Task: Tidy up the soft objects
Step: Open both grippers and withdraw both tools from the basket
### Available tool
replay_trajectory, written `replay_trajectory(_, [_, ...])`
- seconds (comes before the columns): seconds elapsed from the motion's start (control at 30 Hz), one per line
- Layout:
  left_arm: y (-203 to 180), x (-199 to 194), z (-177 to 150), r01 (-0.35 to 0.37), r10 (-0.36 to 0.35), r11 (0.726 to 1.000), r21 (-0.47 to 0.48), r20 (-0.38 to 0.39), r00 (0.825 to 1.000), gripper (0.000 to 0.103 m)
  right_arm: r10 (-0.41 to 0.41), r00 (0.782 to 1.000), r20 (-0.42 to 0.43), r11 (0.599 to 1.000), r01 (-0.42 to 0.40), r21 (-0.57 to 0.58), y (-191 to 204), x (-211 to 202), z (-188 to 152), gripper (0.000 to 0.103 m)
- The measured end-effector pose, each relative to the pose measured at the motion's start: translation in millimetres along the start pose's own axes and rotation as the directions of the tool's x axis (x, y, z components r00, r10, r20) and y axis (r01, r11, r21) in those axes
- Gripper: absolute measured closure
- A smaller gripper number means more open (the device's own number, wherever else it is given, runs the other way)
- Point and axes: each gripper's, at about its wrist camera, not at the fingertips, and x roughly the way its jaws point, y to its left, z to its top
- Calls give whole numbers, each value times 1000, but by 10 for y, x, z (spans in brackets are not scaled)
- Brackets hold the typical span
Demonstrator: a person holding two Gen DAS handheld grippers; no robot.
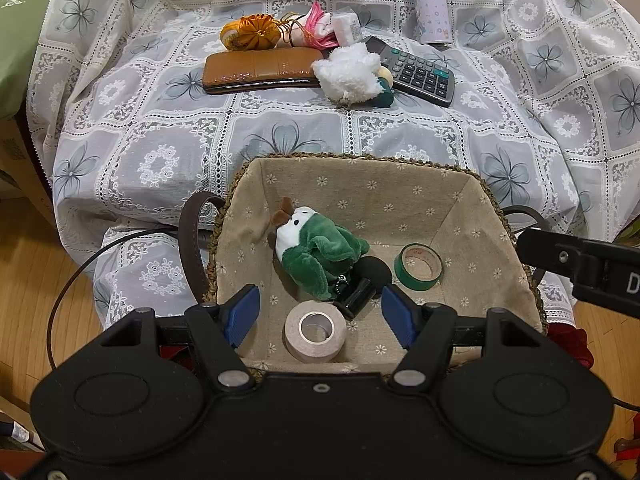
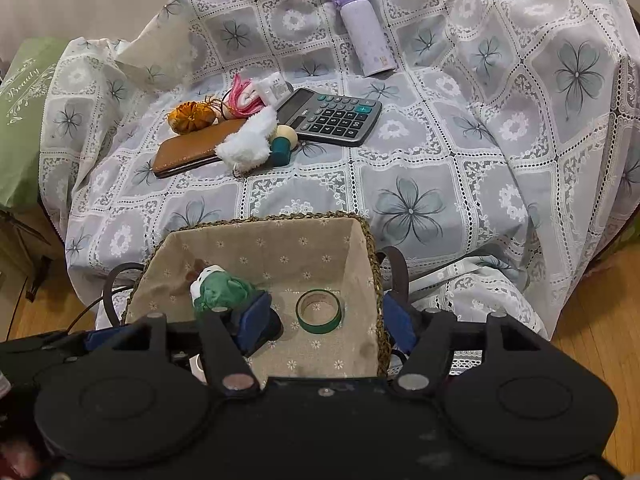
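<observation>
A green and white plush toy point(image 1: 316, 248) lies in the fabric-lined basket point(image 1: 360, 172), also in the right wrist view point(image 2: 218, 290). My left gripper point(image 1: 320, 314) is open and empty above the basket's near side. My right gripper point(image 2: 326, 326) is open and empty, straddling the basket's right wall point(image 2: 374, 280). A white fluffy toy point(image 1: 348, 72) lies on the covered table beside the calculator; it also shows in the right wrist view point(image 2: 248, 144). An orange pouch point(image 1: 252, 32) and a pink tassel toy point(image 1: 316, 28) lie behind it.
In the basket are a beige tape roll point(image 1: 315, 330), a green tape roll point(image 1: 418, 266) and a black cylinder point(image 1: 360, 288). On the floral cloth point(image 1: 160, 128) lie a brown wallet point(image 1: 260, 68), a calculator point(image 1: 416, 70) and a purple bottle point(image 1: 430, 4). Wooden floor surrounds.
</observation>
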Motion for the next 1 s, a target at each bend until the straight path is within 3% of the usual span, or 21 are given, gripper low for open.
replay_trajectory(0.6, [-15,0,23,-32,32,999,20,17,999,39,-21,1000,-2,999,21,-33,41,86,57,34])
replay_trajectory(1.0, [7,48,174,-32,31,999,16,17,999,39,-31,999,-19,999,31,-16,53,255,290,31])
